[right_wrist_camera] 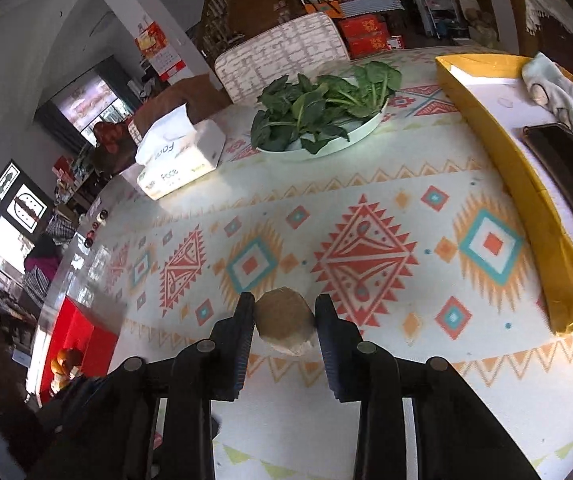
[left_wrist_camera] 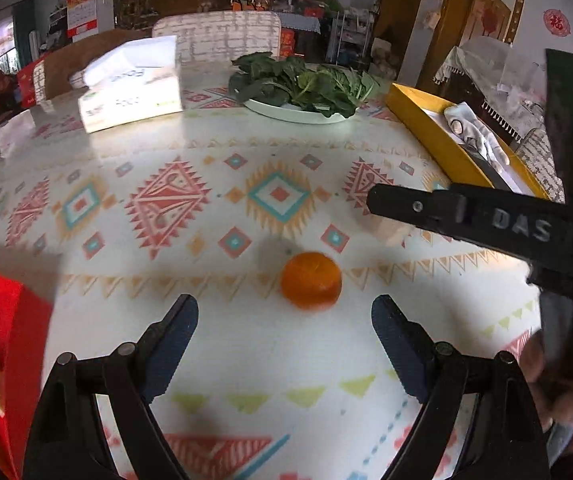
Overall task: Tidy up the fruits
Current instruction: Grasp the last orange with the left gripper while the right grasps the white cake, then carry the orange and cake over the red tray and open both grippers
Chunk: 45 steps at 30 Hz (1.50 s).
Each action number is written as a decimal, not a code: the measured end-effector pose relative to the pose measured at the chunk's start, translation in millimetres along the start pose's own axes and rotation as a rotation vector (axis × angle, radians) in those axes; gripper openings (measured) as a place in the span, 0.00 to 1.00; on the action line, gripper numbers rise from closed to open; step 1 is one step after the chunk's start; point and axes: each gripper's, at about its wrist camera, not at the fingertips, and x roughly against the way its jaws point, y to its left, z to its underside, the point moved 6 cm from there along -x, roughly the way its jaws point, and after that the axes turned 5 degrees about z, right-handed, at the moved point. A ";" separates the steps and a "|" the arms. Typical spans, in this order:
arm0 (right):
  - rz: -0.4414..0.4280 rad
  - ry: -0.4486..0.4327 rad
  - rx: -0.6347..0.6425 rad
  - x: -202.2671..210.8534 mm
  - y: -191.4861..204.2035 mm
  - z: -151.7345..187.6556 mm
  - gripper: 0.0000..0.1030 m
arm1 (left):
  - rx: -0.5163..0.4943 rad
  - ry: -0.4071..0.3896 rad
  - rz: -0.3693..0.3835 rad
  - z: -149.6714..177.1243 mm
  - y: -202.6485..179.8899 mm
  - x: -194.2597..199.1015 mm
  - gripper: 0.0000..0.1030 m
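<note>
An orange (left_wrist_camera: pixel 311 280) lies on the patterned tablecloth just ahead of my left gripper (left_wrist_camera: pixel 285 316), which is open and empty, its fingers on either side behind the fruit. My right gripper (right_wrist_camera: pixel 285 312) is shut on a brown kiwi-like fruit (right_wrist_camera: pixel 284 320) and holds it above the table. The right gripper also shows in the left wrist view (left_wrist_camera: pixel 466 216), raised at the right. A red box (right_wrist_camera: pixel 74 340) with fruit (right_wrist_camera: pixel 64 360) inside sits at the table's left edge; it also shows in the left wrist view (left_wrist_camera: pixel 2 340).
A white plate of leafy greens (right_wrist_camera: pixel 322 112) and a tissue box (right_wrist_camera: pixel 182 156) stand at the far side. A yellow box lid (right_wrist_camera: pixel 518 184) holding a phone (right_wrist_camera: pixel 566 160) and a cloth (right_wrist_camera: pixel 566 96) lies along the right.
</note>
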 end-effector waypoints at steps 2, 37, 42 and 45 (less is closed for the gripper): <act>-0.003 0.001 -0.010 0.6 -2.7 -1.1 0.33 | -0.007 0.019 0.014 -1.4 -3.5 -7.4 0.69; -0.057 0.025 0.180 1.3 72.2 31.7 0.33 | 0.383 -0.219 -0.129 93.1 176.5 175.0 0.31; -0.175 0.069 0.260 9.0 140.6 56.8 0.33 | 0.420 -0.186 -0.136 124.2 195.4 178.3 0.31; -0.243 0.099 0.348 10.8 194.1 77.9 0.33 | 0.402 -0.199 -0.136 126.9 191.8 181.1 0.31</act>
